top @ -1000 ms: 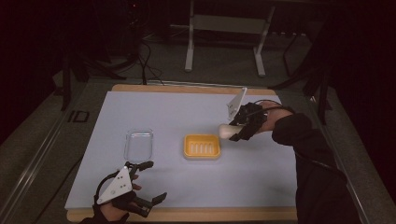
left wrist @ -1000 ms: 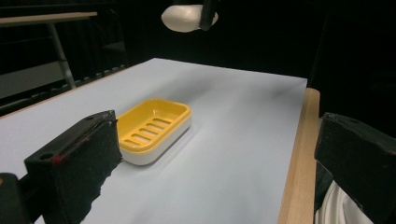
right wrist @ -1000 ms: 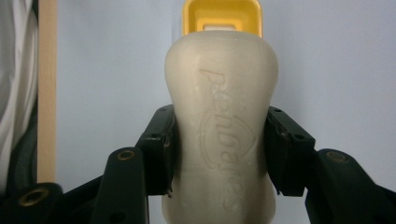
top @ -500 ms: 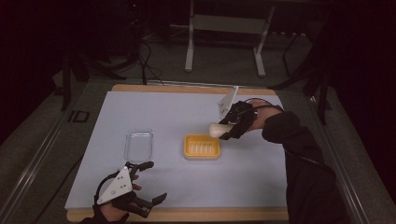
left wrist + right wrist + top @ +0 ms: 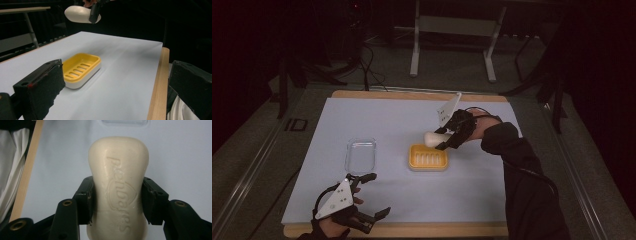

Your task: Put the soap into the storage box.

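A cream bar of soap (image 5: pixel 118 187) is clamped between the jaws of my right gripper (image 5: pixel 446 138), which is shut on it. It hangs above the far edge of the yellow soap dish (image 5: pixel 428 157), a slotted tray on a white base. From the left gripper view the soap (image 5: pixel 80 14) floats high above the dish (image 5: pixel 80 69). My left gripper (image 5: pixel 371 194) rests open near the table's front left edge, its black pads (image 5: pixel 42 85) wide apart with nothing between them.
A clear plastic lid (image 5: pixel 360 155) lies left of the dish on the pale blue mat (image 5: pixel 387 120). The mat's wooden table edge (image 5: pixel 157 85) runs along the front. A metal stand (image 5: pixel 452 30) is on the floor beyond the table.
My right gripper has carried the soap leftward and a little forward, from right of the dish to over its far edge. The left gripper has stayed put.
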The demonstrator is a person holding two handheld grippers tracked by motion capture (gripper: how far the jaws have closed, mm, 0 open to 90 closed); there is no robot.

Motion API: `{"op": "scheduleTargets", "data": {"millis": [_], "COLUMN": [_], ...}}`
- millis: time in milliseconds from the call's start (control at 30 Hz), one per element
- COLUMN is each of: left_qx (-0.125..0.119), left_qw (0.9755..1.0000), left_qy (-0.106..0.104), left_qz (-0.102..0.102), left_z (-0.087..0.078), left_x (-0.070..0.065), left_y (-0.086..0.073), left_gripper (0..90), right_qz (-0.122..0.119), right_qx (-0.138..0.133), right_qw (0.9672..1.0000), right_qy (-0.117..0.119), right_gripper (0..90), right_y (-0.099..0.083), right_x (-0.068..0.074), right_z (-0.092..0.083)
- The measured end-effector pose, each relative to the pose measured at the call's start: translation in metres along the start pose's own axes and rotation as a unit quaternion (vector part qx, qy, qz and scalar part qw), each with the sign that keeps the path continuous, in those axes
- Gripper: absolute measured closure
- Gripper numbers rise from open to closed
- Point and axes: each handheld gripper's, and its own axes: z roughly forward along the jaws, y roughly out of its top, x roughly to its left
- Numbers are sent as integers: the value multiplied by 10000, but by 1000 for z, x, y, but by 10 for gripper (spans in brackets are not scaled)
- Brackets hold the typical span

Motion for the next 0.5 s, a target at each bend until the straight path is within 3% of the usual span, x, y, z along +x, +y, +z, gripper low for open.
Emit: {"op": "scheduleTargets", "data": {"millis": [500], "left_qx": [7], "left_qw": [10000], "left_qy": [-19], "left_qz": [12], "left_z": [0], "left_x": [0], "left_y": [0], "left_gripper": [5], "right_qz": [17], "right_qx": [-159], "right_qw": [9998], "right_qy": [134], "right_gripper": [494], "right_y": [-12], "right_x": [-8], "right_z": [38]}}
